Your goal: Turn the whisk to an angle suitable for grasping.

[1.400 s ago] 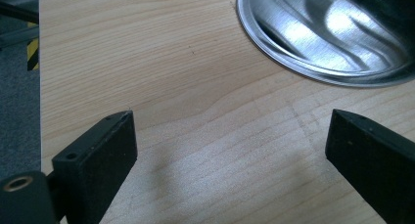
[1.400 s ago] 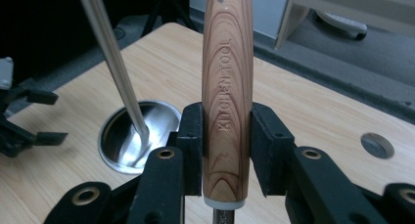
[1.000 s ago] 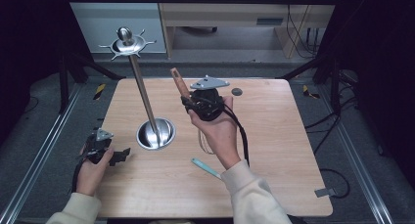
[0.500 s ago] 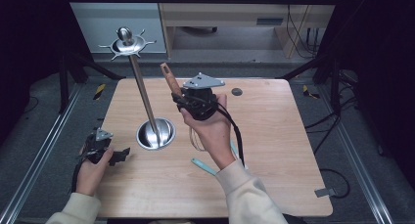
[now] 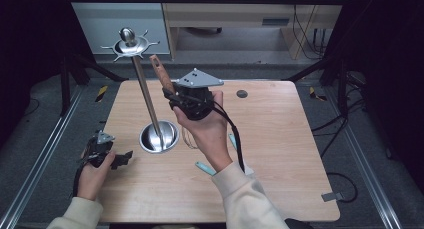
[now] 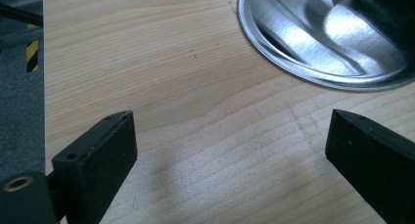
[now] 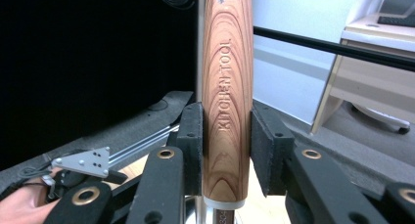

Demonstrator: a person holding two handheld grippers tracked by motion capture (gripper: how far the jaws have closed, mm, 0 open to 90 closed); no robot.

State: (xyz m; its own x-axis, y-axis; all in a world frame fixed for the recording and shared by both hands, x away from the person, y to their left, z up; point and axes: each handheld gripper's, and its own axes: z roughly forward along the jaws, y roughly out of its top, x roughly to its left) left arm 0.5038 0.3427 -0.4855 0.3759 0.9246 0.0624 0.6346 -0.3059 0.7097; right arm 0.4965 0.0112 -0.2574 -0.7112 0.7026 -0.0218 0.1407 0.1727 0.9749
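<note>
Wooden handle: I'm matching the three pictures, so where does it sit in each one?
High view: wooden handle slants up above centre, clamped in the right gripper.
Right gripper view: upright at centre, pressed between the tongs.
Left gripper view: bare table, with the steel base top right.
Shared landmark: that steel base, left of centre in the high view.

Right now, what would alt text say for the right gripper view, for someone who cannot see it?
Two black jaws of the right gripper clamp a wooden handle stamped KITCHEN TOOL, held upright. Behind it rises a metal pole against a dark backdrop, with pale furniture at right; the left gripper shows at lower left.
</note>
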